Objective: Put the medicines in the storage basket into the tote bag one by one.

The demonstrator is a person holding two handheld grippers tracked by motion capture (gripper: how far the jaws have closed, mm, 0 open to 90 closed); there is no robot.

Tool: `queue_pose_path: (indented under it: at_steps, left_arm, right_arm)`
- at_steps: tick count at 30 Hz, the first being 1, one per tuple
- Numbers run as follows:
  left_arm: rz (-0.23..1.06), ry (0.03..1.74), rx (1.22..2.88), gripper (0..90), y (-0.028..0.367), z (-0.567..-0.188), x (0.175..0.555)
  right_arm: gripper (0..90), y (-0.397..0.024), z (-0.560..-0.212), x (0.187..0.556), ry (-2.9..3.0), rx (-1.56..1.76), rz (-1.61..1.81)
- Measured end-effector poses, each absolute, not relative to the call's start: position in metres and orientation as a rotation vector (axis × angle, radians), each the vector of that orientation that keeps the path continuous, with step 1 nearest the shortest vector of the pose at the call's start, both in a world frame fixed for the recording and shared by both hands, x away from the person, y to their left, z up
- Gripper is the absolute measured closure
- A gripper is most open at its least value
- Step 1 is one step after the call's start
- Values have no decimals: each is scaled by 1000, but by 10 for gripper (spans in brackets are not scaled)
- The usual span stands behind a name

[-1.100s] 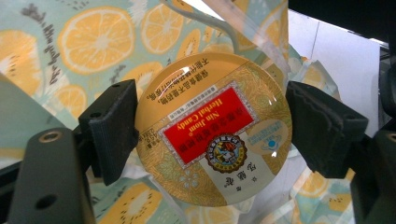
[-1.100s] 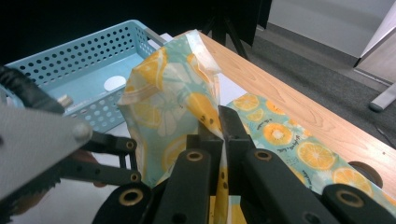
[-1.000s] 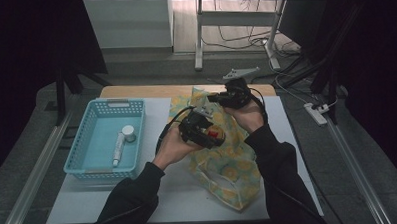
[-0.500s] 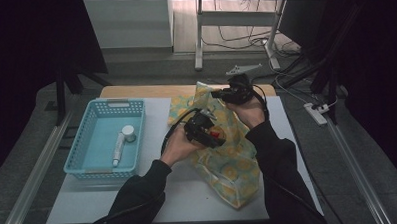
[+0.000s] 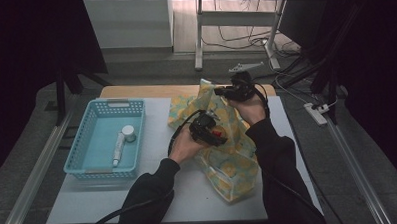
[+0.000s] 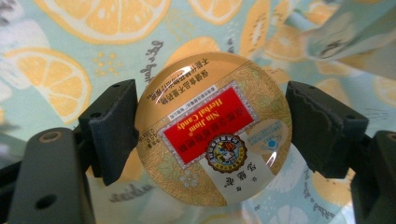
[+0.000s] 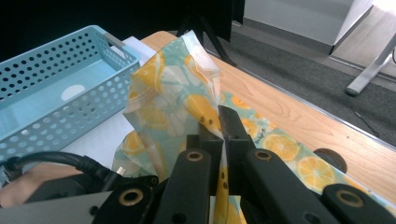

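Nearest us, our left claw (image 6: 212,135) pinches the round candy tin (image 6: 214,128) across its rim; we judge it stiff, glossy and slippery. Beyond, our right claw (image 7: 223,122), pressed together, pinches the soft lemon-print bag (image 7: 175,100) by its raised edge above the surface (image 5: 154,193).

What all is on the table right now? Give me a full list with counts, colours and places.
bag: 1, pale green with orange slices, mid-table on the mat, rim lifted
tin: 1, round, gold with red label, between the left gripper's jaws, over the bag
basket: 1, light blue, left on the mat
tube: 1, white, lying in the basket
round cap or jar: 1, white, in the basket beside the tube's far end
mat: 1, white, covering the table
table: 1, wood, far edge showing
left gripper: 1, black, shut on the tin
right gripper: 1, black, shut on the bag's rim
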State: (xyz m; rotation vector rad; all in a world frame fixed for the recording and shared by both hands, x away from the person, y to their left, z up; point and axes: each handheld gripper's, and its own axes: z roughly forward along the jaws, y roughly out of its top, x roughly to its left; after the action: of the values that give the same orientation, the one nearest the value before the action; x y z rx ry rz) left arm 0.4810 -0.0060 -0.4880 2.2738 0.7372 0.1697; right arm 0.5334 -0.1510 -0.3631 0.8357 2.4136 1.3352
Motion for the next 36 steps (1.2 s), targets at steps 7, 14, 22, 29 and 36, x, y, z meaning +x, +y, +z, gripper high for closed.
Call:
queue_pose_path:
  at_steps: [7,14,22,29,36]
  left_arm:
    - [224,764,2274,216,-15,-497,487]
    - [236,780,2296,214,-18,-502,494]
    - [194,770,2257,142,-14,-498,493]
    - [186,757,2238,101,-9,-488,487]
    - [170,752,2211,39,1,-471,477]
  right_arm:
    - [900,-153,-365,538,2406,859,1330]
    - [900,-152,-365,540,2399,867,1322]
    - [900,-154,-364,542,2391,877,1321]
    - [900,-156,-364,542,2387,881,1326]
    - [900,-156,-365,542,2390,882,1328]
